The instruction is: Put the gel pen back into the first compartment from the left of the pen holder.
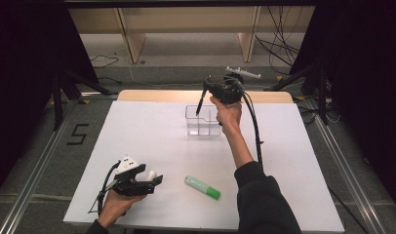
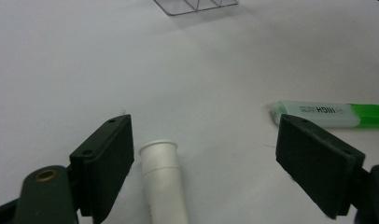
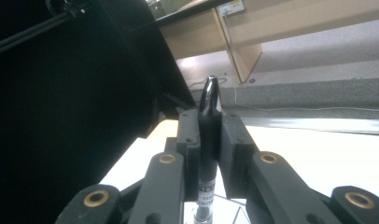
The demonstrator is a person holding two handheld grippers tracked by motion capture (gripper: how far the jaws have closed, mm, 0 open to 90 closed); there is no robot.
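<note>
Resting low at the near left of the white desk (image 1: 152, 146), the left gripper (image 1: 154, 181) lies in the person's left hand (image 1: 115, 204) with its fingers (image 2: 106, 161) spread wide. Between them lies a white tube (image 2: 163, 179), its open rimmed end pointing away from the hand; it sits close beside the finger on the left of the left gripper view and well clear of the other, and I cannot tell whether it touches that nearer one. Neither finger is pressing it.

Just right of this gripper, near the front edge of the desk, a highlighter (image 1: 203, 187) lies flat, pale body with a green cap, apart from the fingers.

Farther back and near the middle of the desk stands a clear box (image 1: 202, 121) with dividers inside, upright and open at the top.

Right of centre, the right hand (image 1: 227, 117) is lifted above the far side of the desk, holding the right gripper (image 3: 210, 140) over the clear box. Its fingers (image 3: 190, 154) are closed narrow on a black pen (image 3: 207, 140), gripped around its middle. From the high view the pen (image 1: 200, 105) slants down and left, its lower tip at the rim of the box's far left corner; whether it touches the rim is unclear. A black cable (image 1: 257, 131) trails from the gripper along the forearm
</note>
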